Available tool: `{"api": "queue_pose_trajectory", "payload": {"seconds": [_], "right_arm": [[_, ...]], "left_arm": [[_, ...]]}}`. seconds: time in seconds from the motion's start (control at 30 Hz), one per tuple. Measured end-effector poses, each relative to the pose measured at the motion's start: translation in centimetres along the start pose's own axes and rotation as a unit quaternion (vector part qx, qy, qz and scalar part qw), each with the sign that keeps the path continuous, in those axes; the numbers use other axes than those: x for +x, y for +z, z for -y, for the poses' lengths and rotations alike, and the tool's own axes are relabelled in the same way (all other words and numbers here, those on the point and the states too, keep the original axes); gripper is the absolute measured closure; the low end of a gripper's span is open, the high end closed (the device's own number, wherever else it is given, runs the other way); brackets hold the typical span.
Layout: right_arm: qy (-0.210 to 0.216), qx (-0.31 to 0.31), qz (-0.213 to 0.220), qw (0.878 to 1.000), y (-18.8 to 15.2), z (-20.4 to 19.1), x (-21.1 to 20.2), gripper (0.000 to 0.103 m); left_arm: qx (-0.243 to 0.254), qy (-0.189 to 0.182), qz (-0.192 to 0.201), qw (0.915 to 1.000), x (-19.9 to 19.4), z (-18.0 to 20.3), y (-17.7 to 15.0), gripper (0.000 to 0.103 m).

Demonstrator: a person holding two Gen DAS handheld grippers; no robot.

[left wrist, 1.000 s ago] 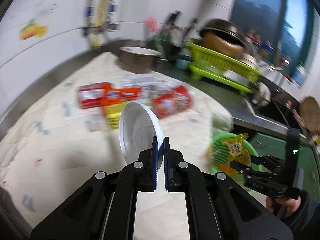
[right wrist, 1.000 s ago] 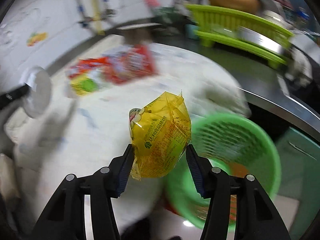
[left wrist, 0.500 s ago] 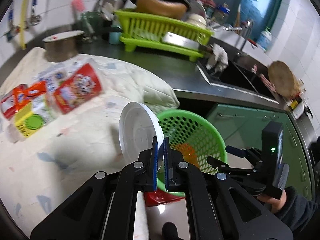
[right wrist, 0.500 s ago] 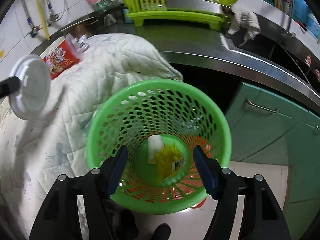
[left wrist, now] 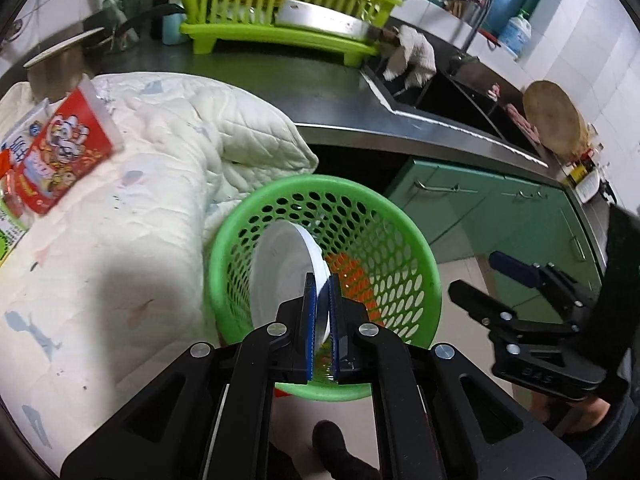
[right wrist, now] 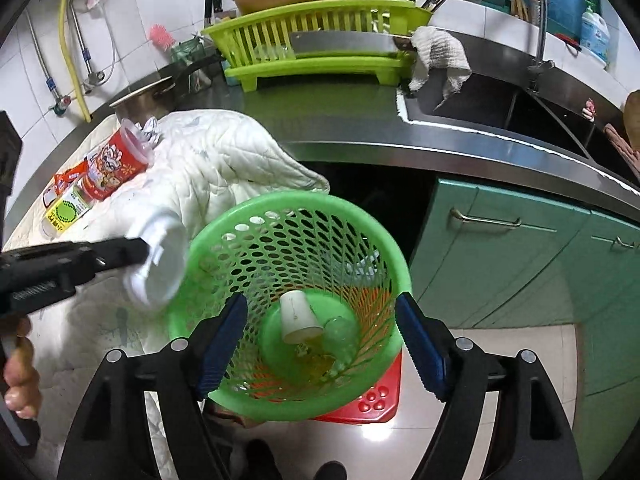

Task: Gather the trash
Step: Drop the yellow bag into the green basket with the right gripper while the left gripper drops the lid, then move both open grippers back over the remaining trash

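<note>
One white lid point(left wrist: 280, 276) pinched in left gripper point(left wrist: 322, 320) over one green basket point(right wrist: 240, 240); right gripper point(right wrist: 320, 344) wide, just opened, empty; one paper cup point(right wrist: 298, 316) inside.

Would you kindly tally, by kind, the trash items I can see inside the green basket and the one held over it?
Paper cup in the basket: 1
Clear plastic cup in the basket: 1
Yellow wrapper in the basket: 1
White plastic lid held by the left gripper above the basket: 1
Total: 4
</note>
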State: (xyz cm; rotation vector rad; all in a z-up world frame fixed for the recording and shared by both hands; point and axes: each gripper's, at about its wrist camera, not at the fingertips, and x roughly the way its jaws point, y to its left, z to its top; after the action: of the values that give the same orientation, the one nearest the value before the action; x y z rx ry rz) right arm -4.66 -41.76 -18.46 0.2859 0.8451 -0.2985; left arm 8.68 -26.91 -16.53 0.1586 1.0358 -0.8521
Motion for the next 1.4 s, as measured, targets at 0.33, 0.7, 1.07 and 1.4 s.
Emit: {"api": "queue_pose_trajectory", "payload": {"seconds": [0.33, 0.7, 1.07, 1.4], "right_arm": [[0.006, -0.002, 0.011, 1.0, 0.4, -0.5, -1.0, 0.029], [0.036, -0.038, 0.028, 0.998, 2.4, -3.9, -1.2, 0.025], [0.081, -0.095, 0.028, 0.992, 4.1, -9.5, 0.0, 0.024], [0.141, -0.182, 0.03, 0.973, 7.2, -17.1, 1.7, 0.024]], "left_arm": [[-0.011, -0.004, 0.0, 0.9999, -0.1, -0.3, -0.3, 0.076], [-0.053, 0.051, 0.049, 0.9961, -6.2, -5.1, -0.8, 0.062], [-0.126, 0.132, 0.094, 0.9788, -12.7, -13.6, -3.4, 0.052], [-0.212, 0.187, 0.123, 0.9512, -17.9, -19.7, -8.0, 0.049]]}}
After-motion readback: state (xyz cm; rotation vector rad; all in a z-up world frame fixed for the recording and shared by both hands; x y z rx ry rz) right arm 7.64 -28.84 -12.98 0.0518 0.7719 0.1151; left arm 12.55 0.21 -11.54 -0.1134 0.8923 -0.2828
